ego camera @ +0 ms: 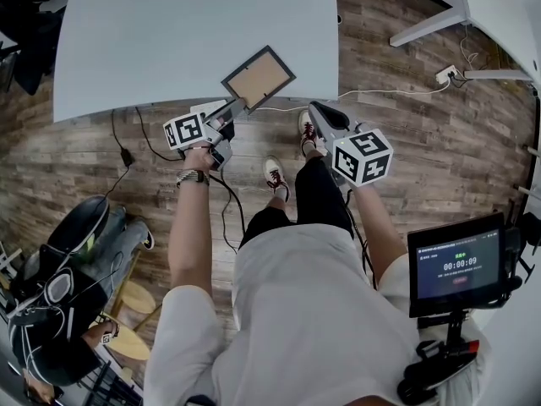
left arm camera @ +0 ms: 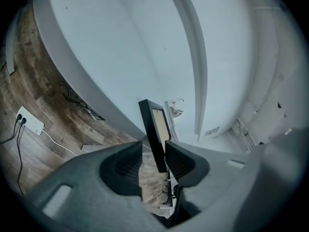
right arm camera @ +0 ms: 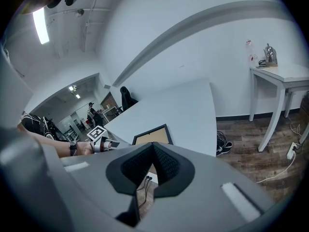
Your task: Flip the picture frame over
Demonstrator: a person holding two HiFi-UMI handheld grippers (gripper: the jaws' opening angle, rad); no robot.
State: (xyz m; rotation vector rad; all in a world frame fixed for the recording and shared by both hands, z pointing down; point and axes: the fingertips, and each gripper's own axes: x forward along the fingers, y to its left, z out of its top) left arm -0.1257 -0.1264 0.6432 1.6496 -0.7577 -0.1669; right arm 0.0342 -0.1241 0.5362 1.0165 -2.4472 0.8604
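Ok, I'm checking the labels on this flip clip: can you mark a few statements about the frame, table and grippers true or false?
1. The picture frame is at the white table's near edge. True.
2. The right gripper grips the frame. False: its jaws are together on nothing, off the table.
3. The frame stands between the left gripper's jaws. True.
4. The table is dark wood. False: it is white; the floor is wood.

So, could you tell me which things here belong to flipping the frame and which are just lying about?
In the job: picture frame; left tongs, open around its edge; table.
Lying about: power strip; screen; kettle.
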